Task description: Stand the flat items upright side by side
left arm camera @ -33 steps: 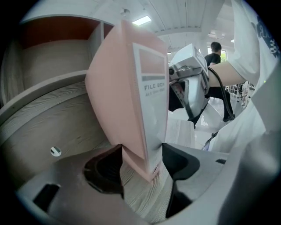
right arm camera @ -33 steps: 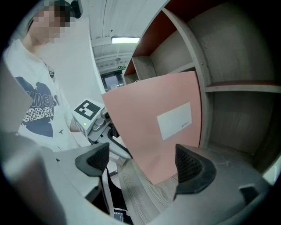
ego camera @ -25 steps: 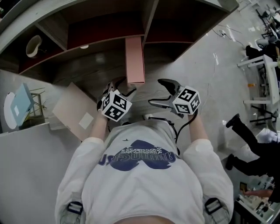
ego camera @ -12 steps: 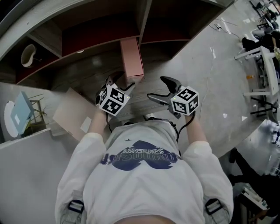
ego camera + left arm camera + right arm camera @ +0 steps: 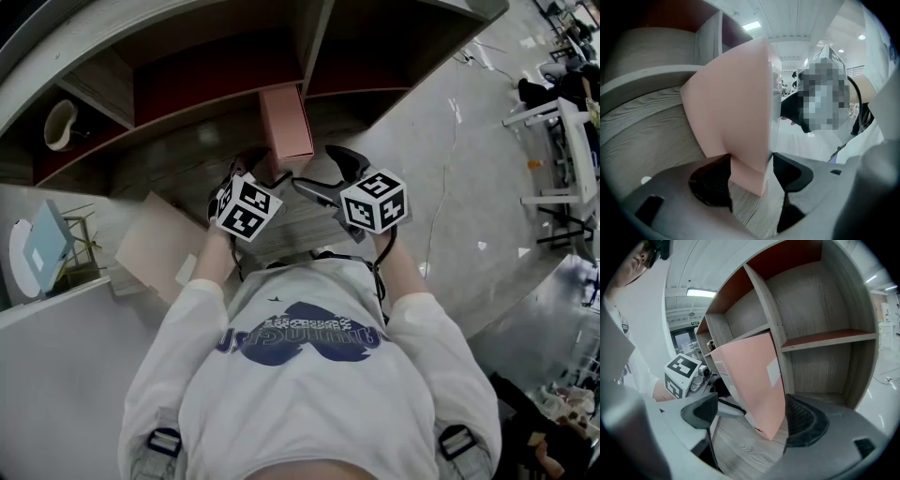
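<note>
Pink flat box: stands on its narrow edge on the wood-grain shelf board, just in front of the vertical divider between two compartments. Roughly upright; the right gripper view shows a slight lean. It does not stand alone yet.

Left gripper: jaws pinch the box's near lower corner, one pad on each broad face (left gripper view, box, gripper). This grip is what holds the box on edge.

Right gripper: jaws spread, empty. In its own view the box sits in the gap of the gripper, with its lower corner close to the ribbed pad on one side and well clear of the other. No contact visible.

Second flat box: beige-pink, lies tilted on its broad face to the left of the person, well apart from the first. Untouched.

Further left: a light-blue panel at a wire rack. Cannot tell whether it belongs to the task.

Progress, as judged: early. One item is raised but not released. Nothing stands beside it. Remaining: settle the pink box so it stays up, probably steadied by the right gripper, then fetch the second box and set it upright alongside.
</note>
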A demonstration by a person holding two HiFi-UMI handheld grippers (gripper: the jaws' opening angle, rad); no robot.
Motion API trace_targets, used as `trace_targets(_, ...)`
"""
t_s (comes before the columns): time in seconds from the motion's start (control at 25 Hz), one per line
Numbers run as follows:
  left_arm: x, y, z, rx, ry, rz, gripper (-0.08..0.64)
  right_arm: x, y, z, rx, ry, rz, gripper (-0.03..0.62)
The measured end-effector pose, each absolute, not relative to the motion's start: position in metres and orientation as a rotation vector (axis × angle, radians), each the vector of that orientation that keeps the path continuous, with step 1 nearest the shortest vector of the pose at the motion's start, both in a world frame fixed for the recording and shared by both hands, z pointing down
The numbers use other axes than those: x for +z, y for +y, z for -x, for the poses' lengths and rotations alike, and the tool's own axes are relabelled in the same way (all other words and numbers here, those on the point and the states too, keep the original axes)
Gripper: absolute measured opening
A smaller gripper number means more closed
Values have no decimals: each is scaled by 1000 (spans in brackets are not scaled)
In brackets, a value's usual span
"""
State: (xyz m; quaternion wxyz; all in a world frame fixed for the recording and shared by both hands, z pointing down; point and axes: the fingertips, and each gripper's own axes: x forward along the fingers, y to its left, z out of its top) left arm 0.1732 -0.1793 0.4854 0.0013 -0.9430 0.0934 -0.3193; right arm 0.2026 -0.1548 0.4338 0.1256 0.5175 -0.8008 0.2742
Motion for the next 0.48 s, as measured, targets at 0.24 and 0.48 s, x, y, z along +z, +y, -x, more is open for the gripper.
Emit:
trace_targets(0.24, 485, -181, -176, -995, 270, 2977, 291, 431, -175, -194, 752, -2330, -1490, 449)
trace_targets(0.48, 487, -182, -178, -998, 265, 2990, 293, 434, -186, -193, 720, -2297, -1493, 449)
